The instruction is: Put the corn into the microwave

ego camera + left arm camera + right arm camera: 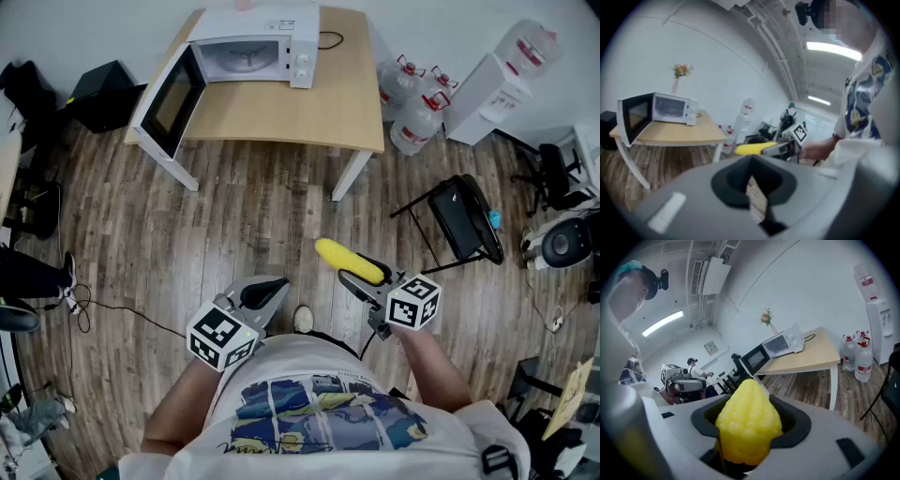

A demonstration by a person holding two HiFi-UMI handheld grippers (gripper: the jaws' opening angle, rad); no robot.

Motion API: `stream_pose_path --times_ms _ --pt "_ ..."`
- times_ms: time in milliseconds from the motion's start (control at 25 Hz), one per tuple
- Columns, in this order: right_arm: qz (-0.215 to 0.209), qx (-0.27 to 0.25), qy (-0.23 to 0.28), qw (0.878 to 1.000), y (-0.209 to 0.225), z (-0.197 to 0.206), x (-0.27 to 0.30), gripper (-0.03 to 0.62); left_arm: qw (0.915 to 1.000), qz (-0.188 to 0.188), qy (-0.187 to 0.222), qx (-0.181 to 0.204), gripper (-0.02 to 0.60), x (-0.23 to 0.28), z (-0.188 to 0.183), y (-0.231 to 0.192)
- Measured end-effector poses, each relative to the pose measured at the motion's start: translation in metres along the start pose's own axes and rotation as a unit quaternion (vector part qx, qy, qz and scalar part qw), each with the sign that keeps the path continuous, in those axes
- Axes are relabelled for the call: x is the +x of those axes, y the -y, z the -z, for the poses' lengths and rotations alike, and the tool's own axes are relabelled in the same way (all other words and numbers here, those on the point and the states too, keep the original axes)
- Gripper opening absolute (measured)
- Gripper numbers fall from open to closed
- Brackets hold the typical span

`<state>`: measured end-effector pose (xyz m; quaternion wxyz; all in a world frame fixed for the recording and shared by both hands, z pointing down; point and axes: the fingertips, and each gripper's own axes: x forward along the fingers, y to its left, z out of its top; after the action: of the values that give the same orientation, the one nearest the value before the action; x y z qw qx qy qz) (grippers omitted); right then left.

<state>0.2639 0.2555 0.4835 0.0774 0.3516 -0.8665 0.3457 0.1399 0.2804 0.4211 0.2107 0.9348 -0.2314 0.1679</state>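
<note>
Right, the bumpy yellow corn (749,423) is clamped in the right gripper (360,281), its tapered tip poking out front, well short of the microwave (253,45). The left gripper (266,292) has its jaws pressed together on nothing. The microwave is a white box on a pale wood-top table (319,117), door (169,101) swung wide left, round glass plate inside. Open plank floor (234,216) lies in front of the table; water jugs (412,117) and a black folding chair (464,220) sit off right.
</note>
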Motion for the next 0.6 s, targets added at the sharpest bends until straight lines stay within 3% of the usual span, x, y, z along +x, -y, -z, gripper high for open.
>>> stream_pose_path --times_ms 320,600 --pt "0.004 -0.025 -0.009 1.0 0.015 -0.005 -0.012 0.252 0.9998 -0.021 0.005 0.002 0.011 0.009 -0.007 0.009" --pt "0.026 -0.046 -0.007 0.999 0.028 -0.026 0.019 0.252 0.9997 -0.021 0.01 -0.011 0.011 0.006 -0.008 -0.029"
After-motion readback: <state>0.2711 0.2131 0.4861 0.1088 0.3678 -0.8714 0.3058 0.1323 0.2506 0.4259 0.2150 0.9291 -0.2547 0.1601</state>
